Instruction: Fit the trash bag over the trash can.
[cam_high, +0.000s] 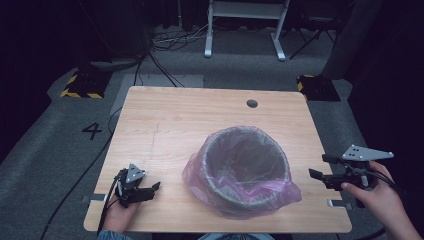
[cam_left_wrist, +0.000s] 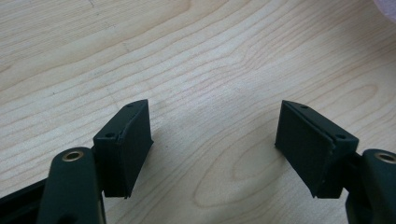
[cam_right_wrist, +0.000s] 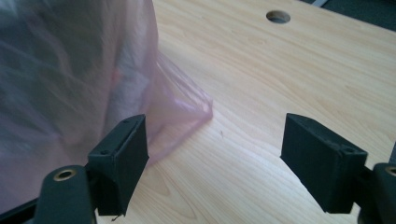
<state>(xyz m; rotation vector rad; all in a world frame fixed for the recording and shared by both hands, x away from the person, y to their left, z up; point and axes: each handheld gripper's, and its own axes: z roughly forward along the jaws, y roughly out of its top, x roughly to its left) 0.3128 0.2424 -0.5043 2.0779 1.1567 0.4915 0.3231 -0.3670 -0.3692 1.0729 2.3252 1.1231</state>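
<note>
Pink-lined bin (cam_high: 245, 167) stands upright (mouth facing up) on table (cam_high: 165, 120).

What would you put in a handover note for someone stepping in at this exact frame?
Left gripper: open, nothing between its jaws, low over the table near its front left corner.
Right gripper: open, holds nothing, at the table's right edge and pointing toward the bag.
Bin: stands right of centre, lined with a pink plastic bag whose loose film drapes over the rim and spreads onto the wood.
Done: bag is in the bin; neither gripper touches it.
Left, probably: take hold of the bag's film, the right side being nearest; which step follows can't be told.
</note>
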